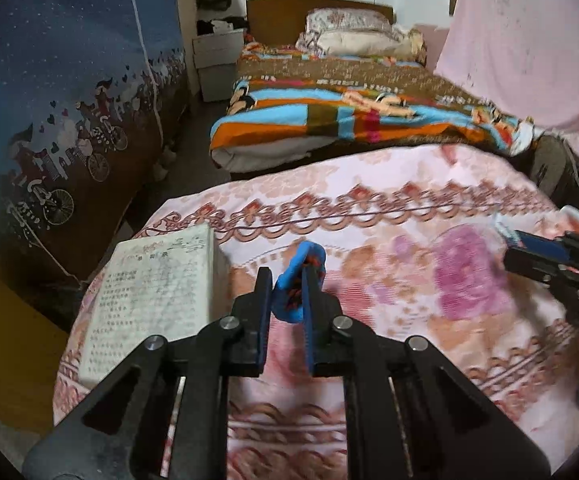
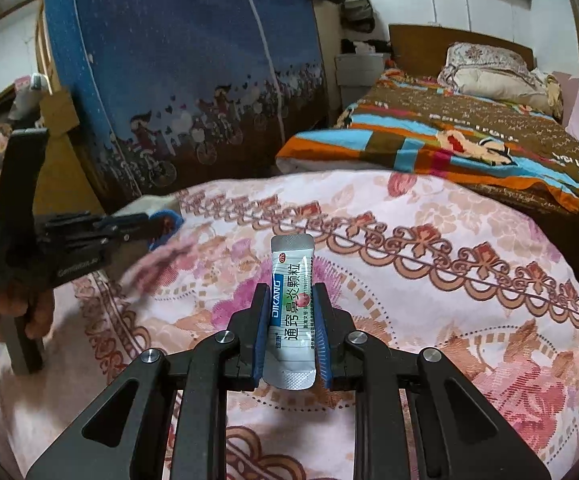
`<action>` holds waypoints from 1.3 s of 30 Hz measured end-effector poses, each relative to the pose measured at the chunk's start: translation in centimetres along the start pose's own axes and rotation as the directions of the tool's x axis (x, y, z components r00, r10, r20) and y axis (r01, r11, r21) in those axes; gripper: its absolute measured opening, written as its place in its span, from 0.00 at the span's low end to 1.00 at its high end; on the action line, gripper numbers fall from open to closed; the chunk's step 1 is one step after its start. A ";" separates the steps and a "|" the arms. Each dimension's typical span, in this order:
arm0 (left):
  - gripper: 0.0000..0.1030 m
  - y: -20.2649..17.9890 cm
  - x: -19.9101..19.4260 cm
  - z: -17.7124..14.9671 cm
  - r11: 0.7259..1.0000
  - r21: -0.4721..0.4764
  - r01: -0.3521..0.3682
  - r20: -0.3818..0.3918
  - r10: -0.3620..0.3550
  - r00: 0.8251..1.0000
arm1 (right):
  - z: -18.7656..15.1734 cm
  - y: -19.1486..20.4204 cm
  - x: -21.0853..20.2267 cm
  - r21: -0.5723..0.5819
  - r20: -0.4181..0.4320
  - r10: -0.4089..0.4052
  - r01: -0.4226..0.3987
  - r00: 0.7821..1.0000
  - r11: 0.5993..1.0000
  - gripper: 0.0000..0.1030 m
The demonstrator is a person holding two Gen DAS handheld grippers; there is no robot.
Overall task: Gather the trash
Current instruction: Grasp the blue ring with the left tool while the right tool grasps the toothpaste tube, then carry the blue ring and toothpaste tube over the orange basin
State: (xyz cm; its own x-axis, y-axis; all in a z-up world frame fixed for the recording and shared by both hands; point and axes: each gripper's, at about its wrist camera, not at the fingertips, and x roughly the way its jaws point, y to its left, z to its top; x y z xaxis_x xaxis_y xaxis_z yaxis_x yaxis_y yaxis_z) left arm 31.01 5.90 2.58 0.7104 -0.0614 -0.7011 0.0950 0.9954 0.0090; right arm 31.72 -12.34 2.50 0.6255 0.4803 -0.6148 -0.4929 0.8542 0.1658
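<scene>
A crumpled blue wrapper [image 1: 309, 254] with dark and red print is pinched in my left gripper [image 1: 287, 276], which is shut on it just above the pink floral cloth [image 1: 369, 208]. The same gripper [image 2: 157, 226] appears at the left of the right wrist view, a hand [image 2: 37, 312] on its handle and the blue wrapper [image 2: 169, 218] at its tip. My right gripper [image 2: 291, 292] is shut on a white and blue sachet [image 2: 291, 272] standing upright between the pads. It also shows at the right edge of the left wrist view, right gripper [image 1: 521, 246].
A worn white box [image 1: 157, 292] with printed text lies on the cloth, left of my left gripper. Beyond the cloth stands a bed with a striped blanket [image 1: 329, 116] and pillows [image 1: 353, 32]. A blue patterned fabric [image 1: 69, 80] hangs on the left, white drawers [image 1: 215, 52] behind it.
</scene>
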 end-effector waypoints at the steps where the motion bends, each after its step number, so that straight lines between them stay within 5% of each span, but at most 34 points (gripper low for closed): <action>1: 0.00 -0.4 -0.5 -0.1 1.000 -0.007 0.006 0.017 -0.006 1.000 | 0.0 0.1 -0.3 0.000 0.012 -0.002 0.002 1.000 1.000 0.18; 13: 0.00 -3.8 -5.9 -2.3 0.983 -0.134 0.127 0.215 -0.097 0.972 | -1.0 1.0 -6.8 -0.012 0.241 -0.061 0.066 0.969 0.998 0.18; 23: 0.00 -6.8 -9.7 -2.5 0.965 -0.171 0.197 0.371 -0.122 0.921 | -2.9 2.2 -12.6 -0.044 0.445 -0.130 0.166 0.886 0.985 0.18; 39: 0.00 -12.5 -12.8 -2.5 0.968 -0.095 0.231 0.478 -0.159 0.864 | -4.6 0.1 -17.7 0.033 0.580 -0.228 0.258 0.782 0.966 0.18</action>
State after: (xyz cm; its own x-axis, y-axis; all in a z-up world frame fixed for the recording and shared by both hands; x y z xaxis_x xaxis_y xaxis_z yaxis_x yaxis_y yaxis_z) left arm 19.01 -5.63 9.65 0.9318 -0.2466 -0.2662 0.1899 0.9566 -0.2212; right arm 17.80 -21.63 9.89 0.9524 0.2964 -0.0711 -0.2952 0.9551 0.0268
